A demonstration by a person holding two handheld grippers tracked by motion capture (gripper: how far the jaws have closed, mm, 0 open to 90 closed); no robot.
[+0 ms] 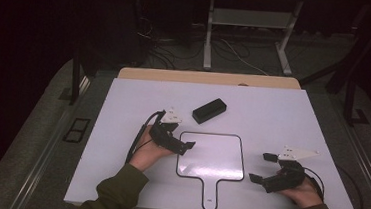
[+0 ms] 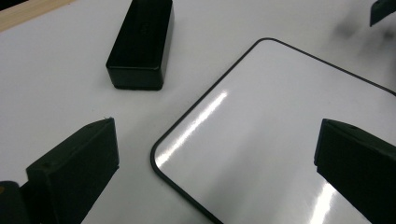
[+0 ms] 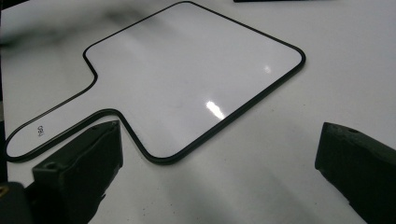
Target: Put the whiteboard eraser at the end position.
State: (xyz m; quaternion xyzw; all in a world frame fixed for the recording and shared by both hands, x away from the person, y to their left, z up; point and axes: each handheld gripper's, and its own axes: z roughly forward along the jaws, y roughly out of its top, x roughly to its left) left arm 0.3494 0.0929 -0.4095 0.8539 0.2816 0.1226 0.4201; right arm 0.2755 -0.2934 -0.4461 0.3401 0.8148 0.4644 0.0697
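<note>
Left tool [image 1: 183, 145]: jaws standing wide apart, gripping nothing, hovering over the upper left corner of the paddle board [image 1: 211, 156].
Right tool [image 1: 263, 167]: jaws spread wide, empty, sitting just right of the board.
Paddle board: lying flat on the white table [image 1: 283, 112], handle pointing toward the person.
Black box [image 1: 209, 110]: resting on the table beyond the board, near the left tool.
</note>
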